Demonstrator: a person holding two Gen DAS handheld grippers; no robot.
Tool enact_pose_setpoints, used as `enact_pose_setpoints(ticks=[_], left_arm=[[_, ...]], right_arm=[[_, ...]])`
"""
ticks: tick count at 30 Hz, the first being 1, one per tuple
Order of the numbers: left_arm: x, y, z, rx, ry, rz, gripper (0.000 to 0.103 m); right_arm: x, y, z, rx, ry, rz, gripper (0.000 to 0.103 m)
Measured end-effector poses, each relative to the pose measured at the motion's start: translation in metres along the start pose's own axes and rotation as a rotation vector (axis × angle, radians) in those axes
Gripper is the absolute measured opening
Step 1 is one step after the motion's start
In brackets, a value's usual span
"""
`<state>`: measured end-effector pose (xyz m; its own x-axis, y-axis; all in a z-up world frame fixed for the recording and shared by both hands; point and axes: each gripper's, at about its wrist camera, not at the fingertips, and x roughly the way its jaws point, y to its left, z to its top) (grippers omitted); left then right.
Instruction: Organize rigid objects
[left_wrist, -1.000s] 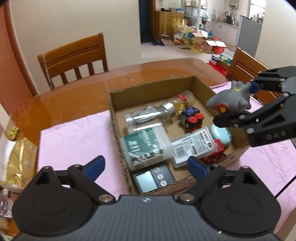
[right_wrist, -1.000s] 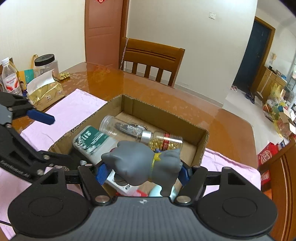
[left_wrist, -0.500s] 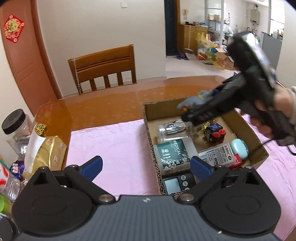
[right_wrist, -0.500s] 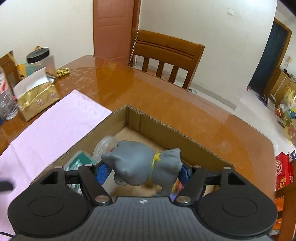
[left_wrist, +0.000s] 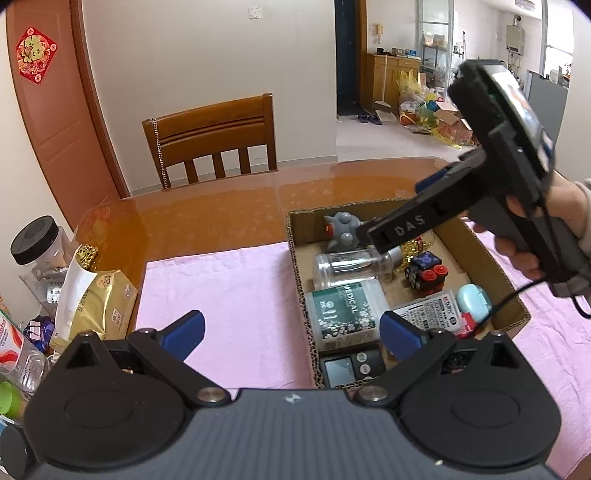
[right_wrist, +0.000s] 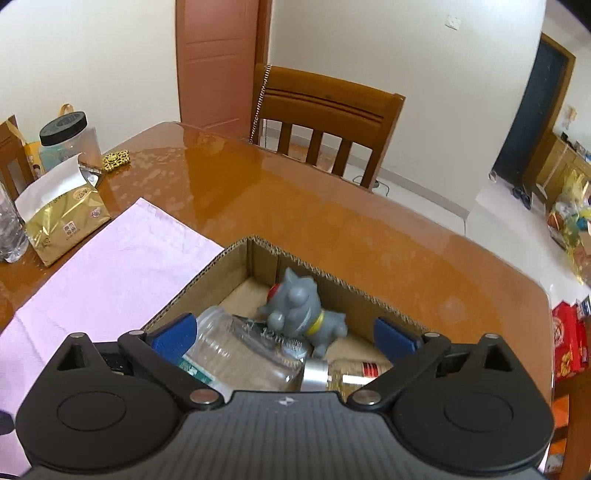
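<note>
Grey toy (right_wrist: 301, 314) lies in the box's (right_wrist: 236, 254) far corner, long axis along the back wall, head toward the corner. Right gripper (right_wrist: 284, 334) jaws opening, clear of it; left gripper (left_wrist: 291, 330) spread, empty. Only the left view shows the scale (left_wrist: 351, 367).

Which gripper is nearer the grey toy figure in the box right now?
Right. The right gripper, jaws opening and clear of it, hangs just above the grey toy figure in the cardboard box's far corner. The left gripper, open, sits back over the box's near end.
</note>
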<state>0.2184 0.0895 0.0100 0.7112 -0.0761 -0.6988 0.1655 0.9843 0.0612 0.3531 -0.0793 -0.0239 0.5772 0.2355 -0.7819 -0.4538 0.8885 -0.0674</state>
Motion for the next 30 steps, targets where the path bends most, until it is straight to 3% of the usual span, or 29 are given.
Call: enact_pose_setpoints(ticks=[5,11,19,30], left_arm=[[-0.008,-0.008,0.001,-0.014,0.003,0.011,0.1],[-0.016,-0.018,0.003,-0.045,0.086,0.082,0.1],[-0.03,-0.04,0.002,-0.043,0.101,0.035,0.1],[-0.036,-0.055,0.002,-0.033,0.099,0.03,0.1]], right_arm=[[-0.026,0.0,-0.017,0.062,0.069,-0.068,0.103],[-0.076,0.002,-0.053,0.188,0.136,-0.179,0.103],[-0.134,0.011,-0.102,0.331,0.132,-0.256,0.103],[-0.152,0.016,-0.118,0.378,0.123,-0.27,0.103]])
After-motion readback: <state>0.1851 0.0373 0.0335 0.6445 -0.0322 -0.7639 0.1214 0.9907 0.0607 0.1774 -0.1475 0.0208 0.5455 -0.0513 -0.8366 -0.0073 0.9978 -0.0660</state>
